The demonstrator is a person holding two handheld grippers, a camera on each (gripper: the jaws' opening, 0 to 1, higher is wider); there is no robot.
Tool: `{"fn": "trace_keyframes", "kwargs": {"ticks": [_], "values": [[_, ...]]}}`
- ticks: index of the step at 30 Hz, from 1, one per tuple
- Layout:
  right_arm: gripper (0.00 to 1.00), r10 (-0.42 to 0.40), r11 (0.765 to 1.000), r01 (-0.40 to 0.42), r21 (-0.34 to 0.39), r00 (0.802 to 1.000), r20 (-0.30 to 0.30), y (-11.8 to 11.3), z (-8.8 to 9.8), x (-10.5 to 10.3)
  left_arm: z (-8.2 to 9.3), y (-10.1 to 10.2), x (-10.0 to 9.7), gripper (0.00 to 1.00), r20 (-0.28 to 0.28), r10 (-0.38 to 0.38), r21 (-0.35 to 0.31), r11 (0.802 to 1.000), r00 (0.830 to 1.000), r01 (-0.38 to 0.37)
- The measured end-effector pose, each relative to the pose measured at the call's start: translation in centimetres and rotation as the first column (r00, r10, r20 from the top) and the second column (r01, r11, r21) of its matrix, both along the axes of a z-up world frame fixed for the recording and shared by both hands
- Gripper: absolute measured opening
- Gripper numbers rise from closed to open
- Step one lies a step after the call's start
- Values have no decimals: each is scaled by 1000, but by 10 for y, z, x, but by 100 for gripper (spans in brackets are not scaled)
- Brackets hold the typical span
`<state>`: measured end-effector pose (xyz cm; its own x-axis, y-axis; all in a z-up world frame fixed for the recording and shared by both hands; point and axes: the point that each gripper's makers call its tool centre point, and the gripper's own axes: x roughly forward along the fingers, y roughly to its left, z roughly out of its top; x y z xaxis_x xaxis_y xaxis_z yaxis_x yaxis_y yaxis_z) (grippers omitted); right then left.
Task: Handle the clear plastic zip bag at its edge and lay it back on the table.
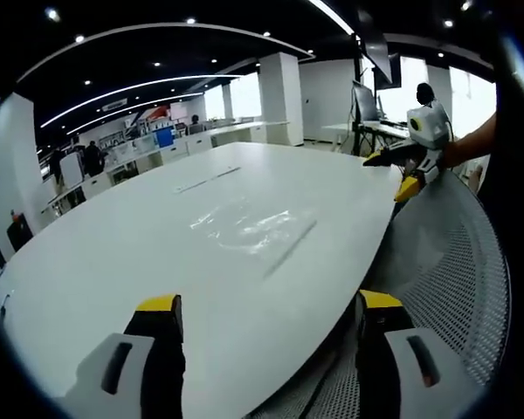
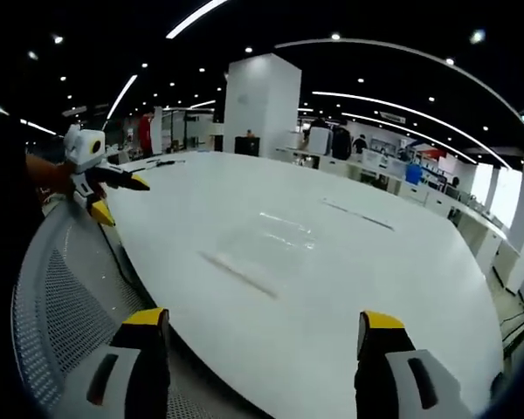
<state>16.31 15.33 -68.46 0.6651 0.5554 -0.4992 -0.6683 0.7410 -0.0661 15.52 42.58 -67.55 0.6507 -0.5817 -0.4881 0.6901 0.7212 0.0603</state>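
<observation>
Left gripper view puts the zip bag point(image 1: 244, 225) flat on the table point(image 1: 113, 262), ahead of your left tool point(image 1: 266, 316); its zip edge faces you. Both tools, right tool point(image 2: 264, 330) included, gape empty.

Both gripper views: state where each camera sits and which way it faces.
Left gripper view: rides the left claw, open, looking across the white table at the clear zip bag; the right claw and a forearm enter from the right.
Right gripper view: rides the right claw, open, facing the same table and bag; the left claw enters from the left.
Shared: table, bag, mesh chair back.
</observation>
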Motion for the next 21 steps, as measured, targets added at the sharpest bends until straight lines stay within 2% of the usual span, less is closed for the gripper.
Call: {"fn": "trace_keyframes", "kwargs": {"ticks": [4, 8, 14, 21], "values": [[94, -21, 1000, 21, 20, 1000, 7, -2, 3, 2, 2, -1, 0, 83, 2, 4, -13, 1000, 1000, -4], [94, -21, 1000, 21, 21, 1000, 1, -2, 2, 2, 2, 0, 1, 85, 3, 22, -24, 999, 1000, -22], [94, -22, 999, 22, 26, 1000, -10, -4, -2, 3, 2, 3, 2, 94, 4, 45, -44, 998, 999, -45], [94, -29, 999, 30, 26, 1000, -9, -5, -2, 4, 0, 5, 3, 99, -4, 46, -47, 998, 999, -46]]}}
